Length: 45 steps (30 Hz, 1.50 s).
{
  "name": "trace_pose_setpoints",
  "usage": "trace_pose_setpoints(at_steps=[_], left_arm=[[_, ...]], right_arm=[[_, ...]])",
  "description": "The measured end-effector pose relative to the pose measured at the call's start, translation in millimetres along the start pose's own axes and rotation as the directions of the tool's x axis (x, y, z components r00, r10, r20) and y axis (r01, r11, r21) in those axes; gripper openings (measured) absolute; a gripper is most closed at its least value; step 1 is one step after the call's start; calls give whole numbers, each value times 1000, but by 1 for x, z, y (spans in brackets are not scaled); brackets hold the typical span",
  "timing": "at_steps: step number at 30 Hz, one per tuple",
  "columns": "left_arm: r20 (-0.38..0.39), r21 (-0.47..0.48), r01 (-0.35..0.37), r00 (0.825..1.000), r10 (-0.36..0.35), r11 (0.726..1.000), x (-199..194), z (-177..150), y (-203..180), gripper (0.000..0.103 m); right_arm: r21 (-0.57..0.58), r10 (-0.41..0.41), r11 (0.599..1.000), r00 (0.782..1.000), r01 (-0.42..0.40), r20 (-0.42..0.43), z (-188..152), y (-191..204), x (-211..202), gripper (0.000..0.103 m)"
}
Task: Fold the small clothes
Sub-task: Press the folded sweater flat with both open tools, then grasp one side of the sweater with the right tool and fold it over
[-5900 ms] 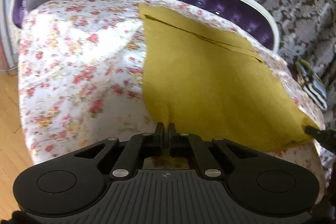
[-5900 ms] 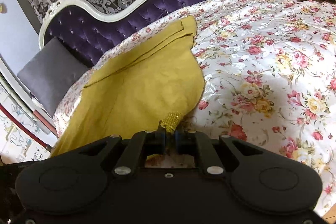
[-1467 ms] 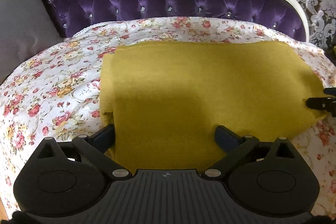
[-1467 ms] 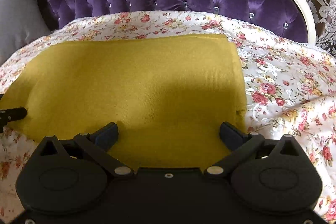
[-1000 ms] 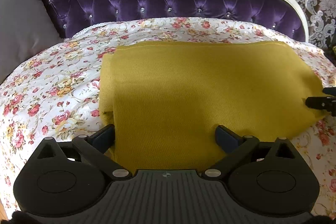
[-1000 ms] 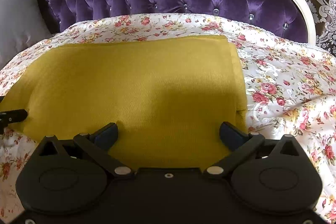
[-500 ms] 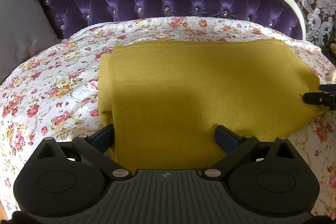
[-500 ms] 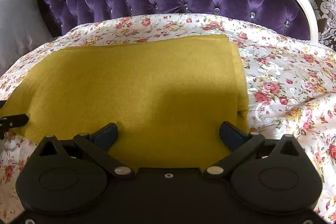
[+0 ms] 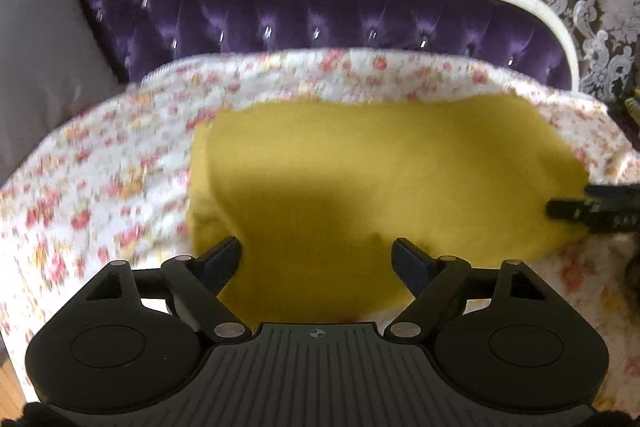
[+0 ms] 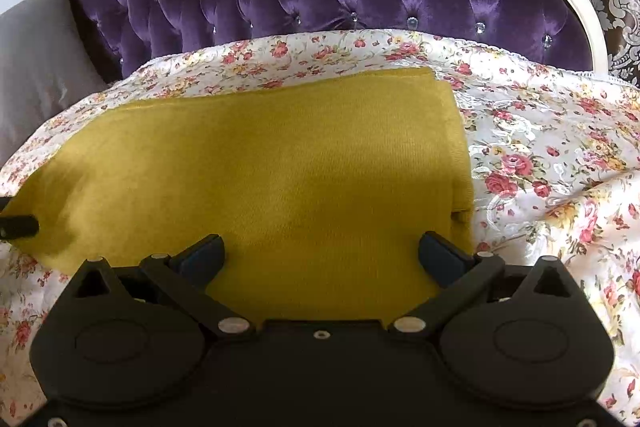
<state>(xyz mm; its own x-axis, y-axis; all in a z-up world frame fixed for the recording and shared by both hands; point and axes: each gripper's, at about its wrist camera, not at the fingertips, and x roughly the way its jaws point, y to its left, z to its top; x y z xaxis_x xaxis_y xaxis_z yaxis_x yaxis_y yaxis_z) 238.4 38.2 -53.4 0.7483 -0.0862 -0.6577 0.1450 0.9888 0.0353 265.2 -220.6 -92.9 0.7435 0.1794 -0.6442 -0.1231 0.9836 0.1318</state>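
Floral bedspread (image 10: 560,155) borders folded mustard cloth (image 10: 280,163); left gripper (image 9: 316,257) narrowing, right gripper (image 10: 320,253) spread, both empty.

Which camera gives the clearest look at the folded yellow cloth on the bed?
The right wrist view: the yellow cloth is sharp there, its weave and layered right edge visible. The left wrist view shows the same cloth nearly whole but blurred, its texture lost.

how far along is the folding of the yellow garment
Done: the yellow garment lies flat as a folded rectangle on the floral bedspread, layered edges showing at its right end. In hand: nothing; left gripper, jaws just narrowing, and right gripper are open above it. Left: possibly another fold across; can't tell.
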Motion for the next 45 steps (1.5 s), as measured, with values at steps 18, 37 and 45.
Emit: trace_pose_setpoints(at_steps=[18, 37, 45], left_arm=[[-147, -85, -44, 989, 32, 995, 112, 70, -52, 82], [-114, -37, -79, 991, 74, 996, 119, 61, -63, 87], [-127, -38, -73, 990, 67, 997, 120, 62, -61, 87]], right_arm=[[40, 36, 999, 999, -37, 18, -2, -6, -3, 103], [219, 186, 953, 974, -211, 127, 24, -86, -30, 102], [310, 317, 897, 947, -315, 44, 25, -115, 8, 102]])
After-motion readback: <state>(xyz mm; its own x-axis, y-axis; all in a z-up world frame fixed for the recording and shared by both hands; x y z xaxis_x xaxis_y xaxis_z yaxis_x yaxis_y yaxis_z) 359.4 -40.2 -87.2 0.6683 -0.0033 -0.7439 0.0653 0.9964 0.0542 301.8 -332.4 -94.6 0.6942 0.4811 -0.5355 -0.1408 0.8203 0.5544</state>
